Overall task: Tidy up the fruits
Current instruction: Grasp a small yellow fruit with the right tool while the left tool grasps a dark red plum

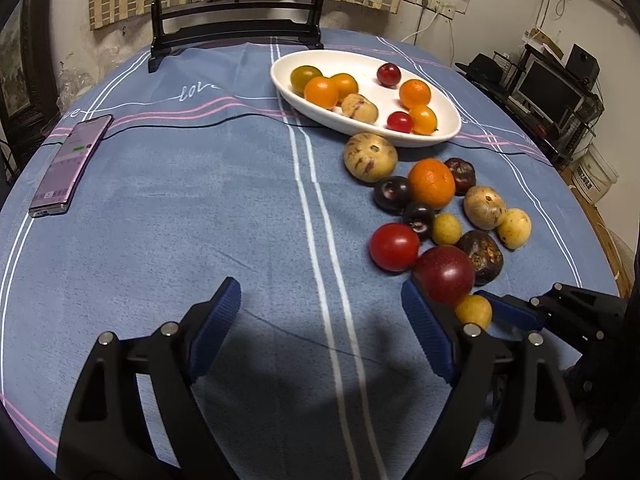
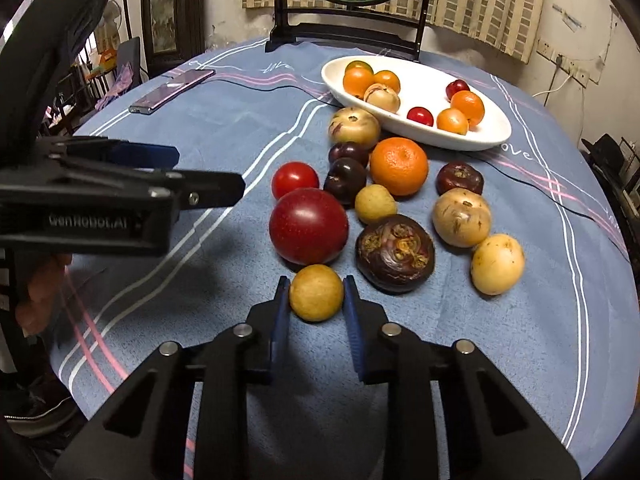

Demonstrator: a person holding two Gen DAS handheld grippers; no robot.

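A small round yellow fruit sits between the blue pads of my right gripper, which is shut on it at the near edge of the fruit pile; it also shows in the left wrist view. Just beyond it lies a big dark red fruit, with a red tomato, an orange and several dark and yellow fruits around. A white oval dish at the back holds several fruits. My left gripper is open and empty, left of the pile.
A phone lies at the table's left edge. A dark mirror stand stands at the back. A black cable runs across the blue cloth. The table edge drops off on the right.
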